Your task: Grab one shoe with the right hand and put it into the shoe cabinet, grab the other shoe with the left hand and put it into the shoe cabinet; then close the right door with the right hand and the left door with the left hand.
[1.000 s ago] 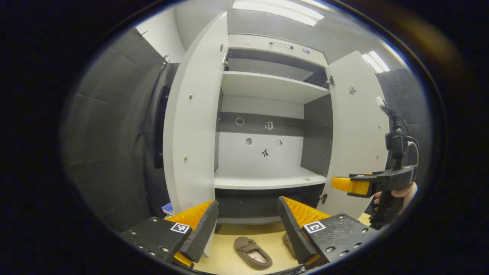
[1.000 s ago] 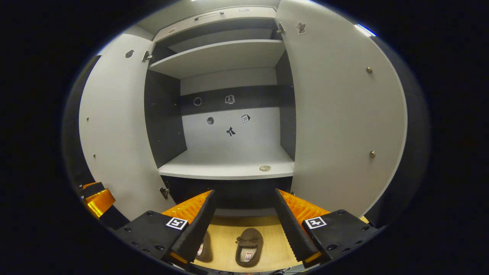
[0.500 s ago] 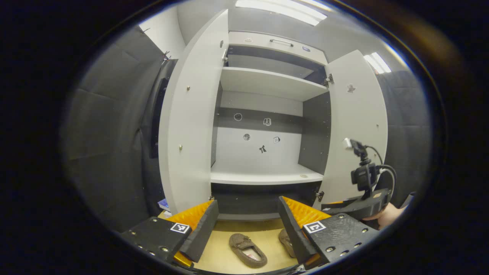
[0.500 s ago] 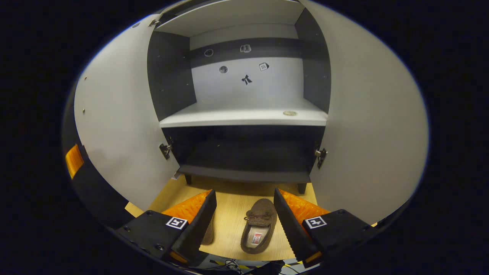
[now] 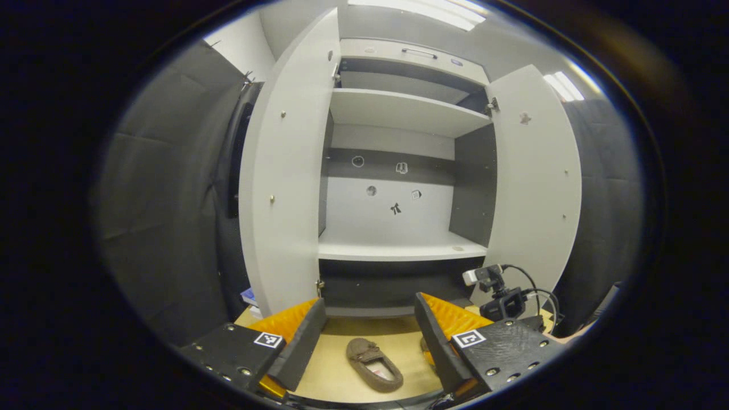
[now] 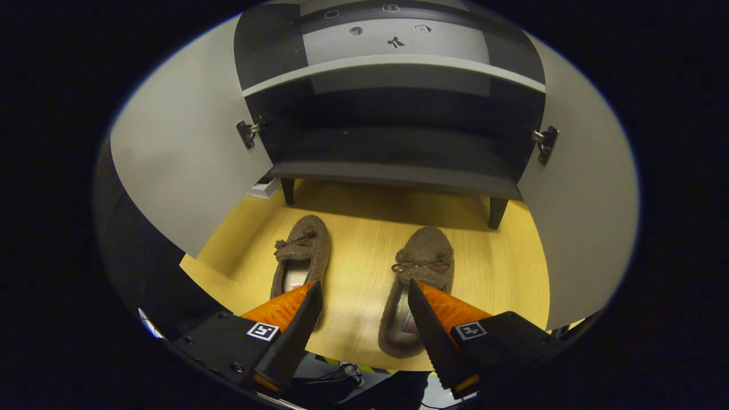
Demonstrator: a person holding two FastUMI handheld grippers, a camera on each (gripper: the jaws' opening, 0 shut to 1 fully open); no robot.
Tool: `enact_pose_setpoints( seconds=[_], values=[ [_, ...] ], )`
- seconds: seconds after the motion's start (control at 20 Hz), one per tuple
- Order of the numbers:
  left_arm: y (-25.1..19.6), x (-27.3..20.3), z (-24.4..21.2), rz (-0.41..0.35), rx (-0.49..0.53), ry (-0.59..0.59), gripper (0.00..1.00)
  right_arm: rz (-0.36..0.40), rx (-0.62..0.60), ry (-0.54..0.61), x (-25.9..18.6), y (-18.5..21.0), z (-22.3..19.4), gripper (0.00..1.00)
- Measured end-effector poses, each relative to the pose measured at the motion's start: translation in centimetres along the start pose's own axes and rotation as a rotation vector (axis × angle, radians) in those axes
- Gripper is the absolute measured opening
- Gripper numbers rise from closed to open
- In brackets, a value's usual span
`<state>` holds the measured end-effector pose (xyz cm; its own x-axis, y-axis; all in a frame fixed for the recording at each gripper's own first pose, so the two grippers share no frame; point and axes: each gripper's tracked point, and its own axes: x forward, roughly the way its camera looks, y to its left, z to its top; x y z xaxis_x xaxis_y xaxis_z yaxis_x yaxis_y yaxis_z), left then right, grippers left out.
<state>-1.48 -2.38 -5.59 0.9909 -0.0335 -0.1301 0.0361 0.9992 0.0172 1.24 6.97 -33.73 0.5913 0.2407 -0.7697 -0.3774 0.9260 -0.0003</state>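
Two brown fuzzy slippers lie side by side on the wooden floor in front of the open shoe cabinet [image 6: 393, 171]. In the right gripper view the left shoe [image 6: 302, 256] and the right shoe [image 6: 421, 262] point toes toward the cabinet. My right gripper [image 6: 363, 285] hangs open just above them, one finger over the right shoe's opening, nothing held. My left gripper [image 5: 369, 300] stands open farther back and faces the cabinet [image 5: 398, 250]. One shoe [image 5: 373, 364] shows between its fingers, the other [image 5: 424, 344] mostly behind a finger. The right gripper's camera mount [image 5: 501, 299] sits low at right.
Both cabinet doors stand wide open, the left door [image 5: 282, 171] and the right door [image 5: 535, 182]. The lower compartment [image 6: 393, 114] is dark, with short legs [image 6: 496, 212] under it. A white shelf [image 5: 398, 250] lies above it and another shelf [image 5: 398, 111] higher up. Black cloth walls flank the cabinet.
The right gripper has dropped from chest height toward the floor and tilted down, so both shoes now lie close under its fingers. The left gripper has barely moved.
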Motion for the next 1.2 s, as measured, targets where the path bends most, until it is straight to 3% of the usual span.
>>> enact_pose_setpoints(
  seconds=[0.3, 0.5, 0.6, 0.65, 0.7, 0.75, 0.95, 1.1, 1.2],
  values=[
    [0.1, -0.1, -1.1, 0.017, 0.014, 0.036, 0.91, -0.035, -0.039, 0.085, 5.0, -1.1, -3.0, 0.93],
    [0.0, -0.1, -1.5, 0.024, 0.034, 0.056, 0.91, -0.144, -0.091, 0.094, 8.1, -3.4, -3.1, 0.96],
    [0.1, -0.2, -1.8, 0.035, 0.052, 0.064, 0.91, -0.161, -0.094, 0.130, 9.4, -3.5, -3.7, 0.94],
    [0.2, -0.2, -1.8, 0.045, 0.058, 0.063, 0.96, -0.189, -0.112, 0.137, 9.8, -4.1, -3.6, 0.94],
    [0.2, -0.1, -1.8, 0.047, 0.057, 0.065, 0.91, -0.210, -0.136, 0.130, 10.1, -4.7, -3.5, 0.94],
    [0.0, -0.2, -1.8, 0.049, 0.053, 0.067, 0.91, -0.235, -0.152, 0.128, 10.3, -5.1, -3.3, 0.90],
    [0.1, -0.2, -2.0, 0.060, 0.037, 0.072, 0.92, -0.274, -0.152, 0.127, 10.1, -6.1, -3.3, 0.44],
    [0.3, -0.2, -1.8, 0.064, 0.031, 0.070, 0.91, -0.269, -0.154, 0.151, 9.7, -6.6, -3.2, 0.42],
    [0.4, -0.2, -1.9, 0.066, 0.030, 0.065, 0.91, -0.245, -0.138, 0.156, 9.9, -6.3, -3.3, 0.20]
  ],
)
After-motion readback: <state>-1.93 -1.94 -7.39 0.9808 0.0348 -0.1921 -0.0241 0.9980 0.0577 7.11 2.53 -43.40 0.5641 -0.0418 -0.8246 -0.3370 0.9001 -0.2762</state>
